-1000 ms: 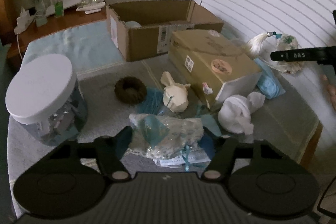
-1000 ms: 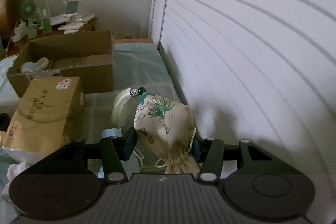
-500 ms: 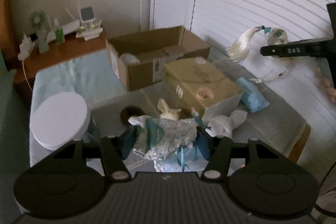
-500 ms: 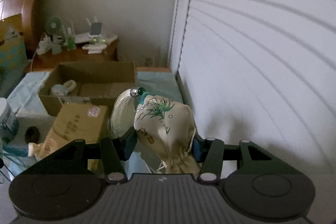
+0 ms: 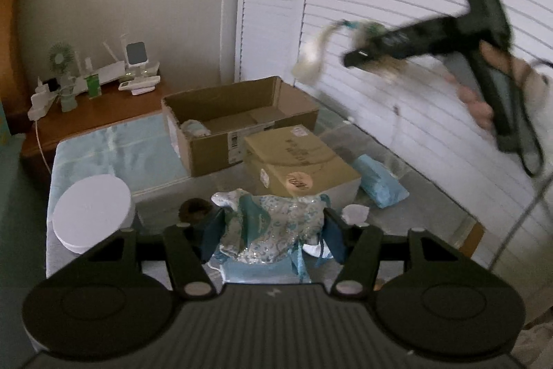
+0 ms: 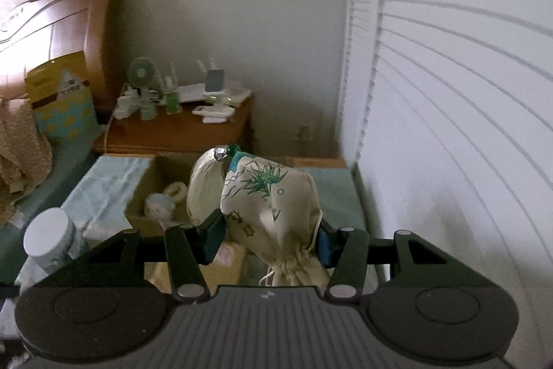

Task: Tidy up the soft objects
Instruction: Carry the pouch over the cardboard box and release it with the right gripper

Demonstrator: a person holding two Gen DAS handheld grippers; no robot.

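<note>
Above the cluttered table (image 5: 162, 213), left gripper (image 5: 273, 227) is clamped on a sparkly blue-and-white cloth bundle (image 5: 276, 220), held clear of the surface; right gripper (image 6: 269, 237) is closed on a cream drawstring pouch (image 6: 276, 213) printed with green leaves, its white tassel (image 6: 204, 189) hanging beside it; open cardboard box (image 5: 238, 120) sits behind, a pale plush toy (image 6: 159, 206) inside; closed tan box (image 5: 297, 161) just in front of it; white-lidded jar (image 5: 91, 213) at left.
</note>
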